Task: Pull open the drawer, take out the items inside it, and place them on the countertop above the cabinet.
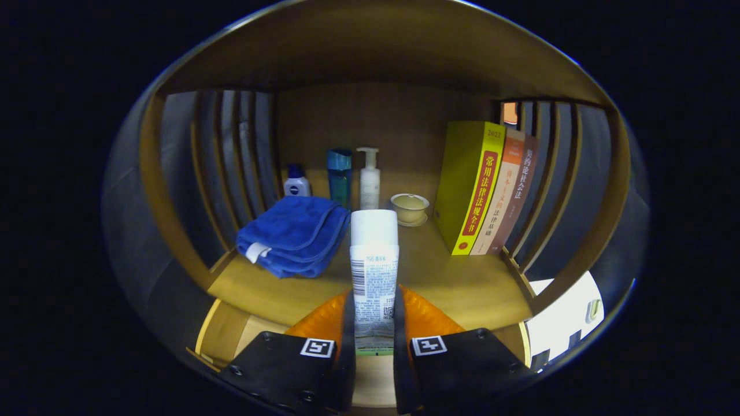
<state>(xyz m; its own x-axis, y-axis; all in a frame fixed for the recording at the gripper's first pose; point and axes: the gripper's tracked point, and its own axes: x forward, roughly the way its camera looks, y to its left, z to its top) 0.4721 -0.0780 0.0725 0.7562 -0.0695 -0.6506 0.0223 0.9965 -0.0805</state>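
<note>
White tube [374, 271], capped end pointing away from the camera, is gripped between the two fingers of the gripper [374, 315]. Both fingers [346, 329] are pressed against the sides of the tube, one on each side, so the gripper is closed narrowly around it. The lower printed part of the tube is seen between the fingers; the plain white cap stands out ahead of them.

The tube is held over the front part of a wooden countertop [462, 283], inside an open shelf bay with slatted side walls. A folded blue towel [295, 234] lies on the countertop just beside the tube, ahead of the fingers and to their left. Behind the towel, against the rear panel, three containers are lined up: a small dark blue bottle [296, 182], a taller teal bottle [339, 173], and a white pump bottle [369, 179]. A pale lidded cup on a saucer [410, 208] is set near the pump bottle, beyond the tube's cap. On the right side, three books [491, 188] are stood upright, leaning against the slats; the yellow one is nearest the cup.

Whether the tube touches the countertop cannot be told.
</note>
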